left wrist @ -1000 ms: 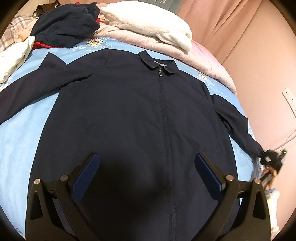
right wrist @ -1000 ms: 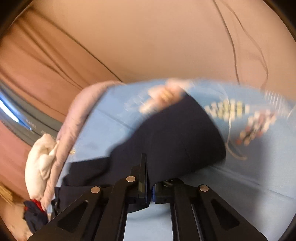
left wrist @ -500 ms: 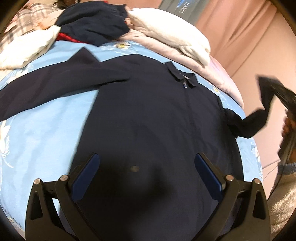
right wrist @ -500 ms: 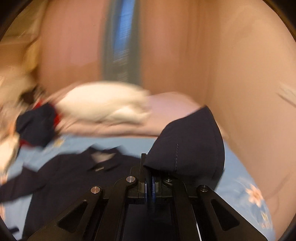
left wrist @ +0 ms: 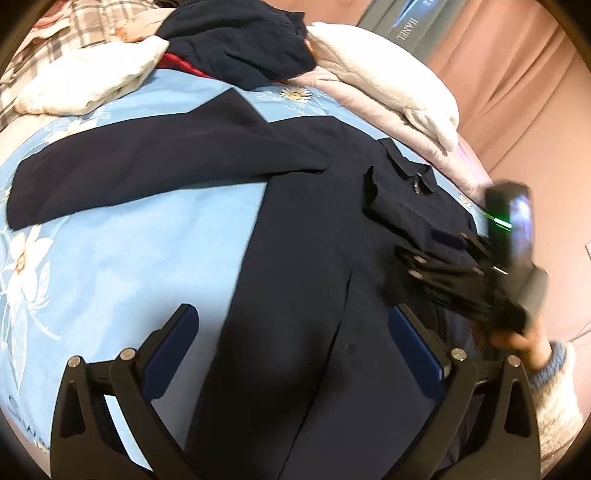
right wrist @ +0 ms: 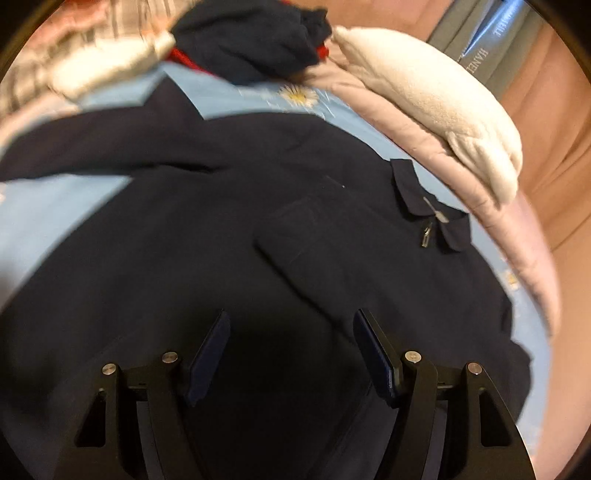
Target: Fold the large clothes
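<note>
Both tongs gape — right gripper (right wrist: 291, 354) jaws just opened, sleeve (right wrist: 317, 258) dropped across jacket (left wrist: 314, 295) chest on bed (left wrist: 147, 258); left gripper (left wrist: 291, 354) empty. Smooth sleeve flat before folding.

Legible text: one word only.
"HANEL" is showing sideways on a grey panel (left wrist: 413, 26) far beyond the claw, upper right; the neighbouring letters are reading too blurred.

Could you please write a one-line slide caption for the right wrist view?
Open right tongs, just released, hover over the navy jacket, its sleeve folded across the chest on the blue sheet.
</note>
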